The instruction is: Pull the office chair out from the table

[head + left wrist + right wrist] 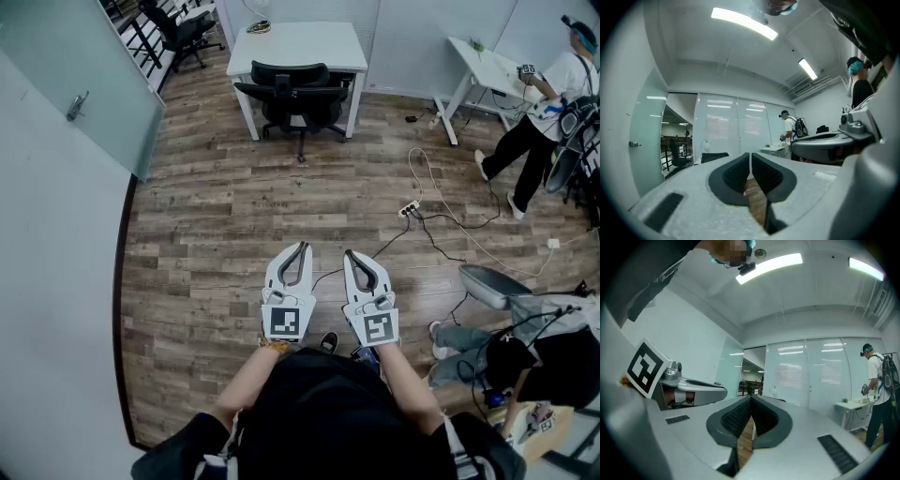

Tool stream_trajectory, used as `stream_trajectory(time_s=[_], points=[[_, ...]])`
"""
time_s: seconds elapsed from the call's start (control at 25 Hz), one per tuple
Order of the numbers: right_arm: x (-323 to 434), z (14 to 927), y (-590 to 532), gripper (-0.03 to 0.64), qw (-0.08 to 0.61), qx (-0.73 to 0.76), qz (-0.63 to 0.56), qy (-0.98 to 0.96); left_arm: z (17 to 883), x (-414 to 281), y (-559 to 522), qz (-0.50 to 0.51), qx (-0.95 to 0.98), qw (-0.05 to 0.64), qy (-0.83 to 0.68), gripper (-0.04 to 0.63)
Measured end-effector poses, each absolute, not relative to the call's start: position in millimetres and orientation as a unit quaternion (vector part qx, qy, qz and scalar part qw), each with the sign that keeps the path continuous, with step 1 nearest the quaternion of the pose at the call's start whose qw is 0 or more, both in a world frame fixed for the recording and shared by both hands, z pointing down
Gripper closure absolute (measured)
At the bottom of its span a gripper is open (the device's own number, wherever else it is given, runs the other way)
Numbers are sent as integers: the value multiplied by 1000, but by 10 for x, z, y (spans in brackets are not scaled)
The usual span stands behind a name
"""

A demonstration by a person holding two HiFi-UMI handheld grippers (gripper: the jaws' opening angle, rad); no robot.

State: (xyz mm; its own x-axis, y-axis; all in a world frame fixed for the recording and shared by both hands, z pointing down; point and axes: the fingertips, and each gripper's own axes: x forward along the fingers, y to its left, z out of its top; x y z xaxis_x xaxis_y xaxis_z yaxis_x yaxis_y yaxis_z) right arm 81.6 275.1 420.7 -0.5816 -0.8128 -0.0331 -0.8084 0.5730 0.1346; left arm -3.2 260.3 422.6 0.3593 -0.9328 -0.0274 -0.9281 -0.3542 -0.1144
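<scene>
Both grippers sit low center, side by side: left gripper [298,249] and right gripper [355,256], jaws pressed together, nothing between them. The office chair [296,97] is top center, tucked under the white table [298,43], well apart.

Black office chair [298,101] tucked under white table [300,44]

Brown wood-grain plank floor [216,216] is looking matt, centre frame. Smooth white table top [309,42] & matt black office chair [291,89] are sitting top centre. Frosted glass door [75,66], upper left, is showing satin sheen.
</scene>
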Motion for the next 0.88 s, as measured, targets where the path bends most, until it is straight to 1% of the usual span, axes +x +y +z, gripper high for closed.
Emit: stream_trajectory(time_s=[0.2, 0.4, 0.76, 0.88], points=[[520, 4218, 2534, 611, 14, 446, -68, -892, 4241, -302, 2373, -19, -824, 45, 565, 565], [173, 4201, 2216, 611, 17, 447, -70, -892, 4217, -601, 2027, -11, -825, 50, 562, 565], [-467, 4168, 1735, 611, 42, 447, -92, -889, 4193, -1138, 1529, 1, -834, 38, 550, 565], [-625, 4183, 1627, 611, 51, 452, -90, -886, 4163, -1277, 1407, 7, -838, 47, 543, 565]])
